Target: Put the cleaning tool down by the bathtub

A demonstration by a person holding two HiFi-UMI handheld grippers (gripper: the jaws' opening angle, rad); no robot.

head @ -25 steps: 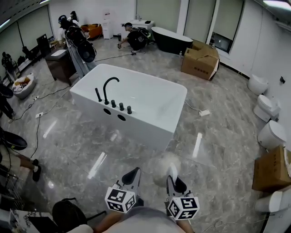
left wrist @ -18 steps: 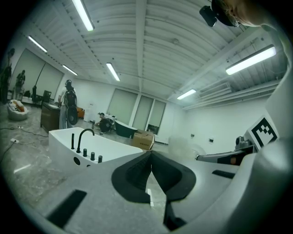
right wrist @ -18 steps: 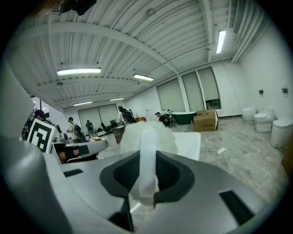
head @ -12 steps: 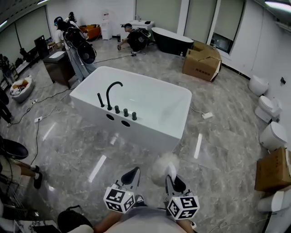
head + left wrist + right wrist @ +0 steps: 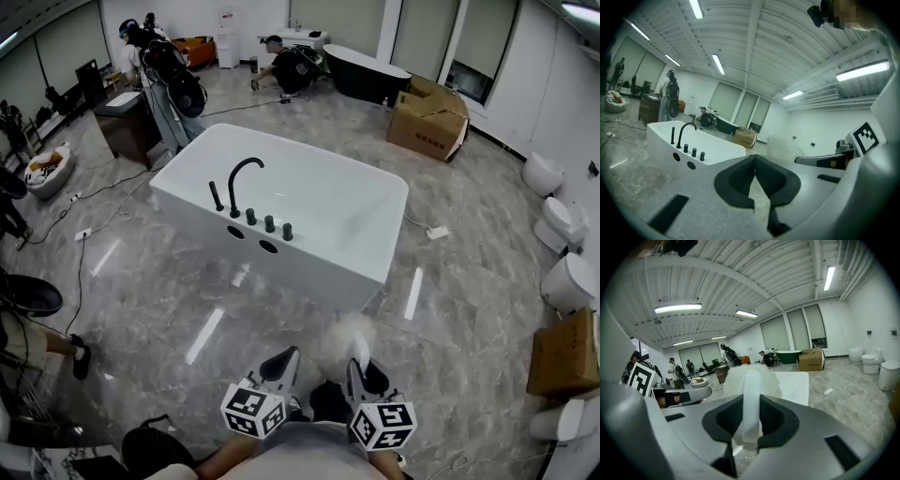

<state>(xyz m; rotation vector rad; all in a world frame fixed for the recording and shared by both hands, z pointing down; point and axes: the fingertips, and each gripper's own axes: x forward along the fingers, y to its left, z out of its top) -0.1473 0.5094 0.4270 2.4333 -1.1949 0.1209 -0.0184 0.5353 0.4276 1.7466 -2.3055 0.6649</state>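
The white bathtub (image 5: 319,202) stands in the middle of the marble floor, ahead of both grippers; it also shows as the bathtub (image 5: 708,147) at the left of the left gripper view. My right gripper (image 5: 360,356) is shut on the translucent handle (image 5: 750,404) of the cleaning tool. The tool's fluffy white head (image 5: 339,339) sticks out in front of the jaws, short of the tub's near side. My left gripper (image 5: 280,361) is beside it, with its jaws shut (image 5: 753,161) and nothing between them.
A black faucet (image 5: 240,180) and knobs sit on the tub's near-left rim. A power strip (image 5: 437,232) and cable lie right of the tub. Cardboard boxes (image 5: 428,119), a black tub (image 5: 366,77) and people stand at the back, toilets (image 5: 568,278) along the right wall.
Both grippers and the view have moved forward toward the bathtub, which now looks closer. The right gripper still holds the cleaning tool; the left stays shut.
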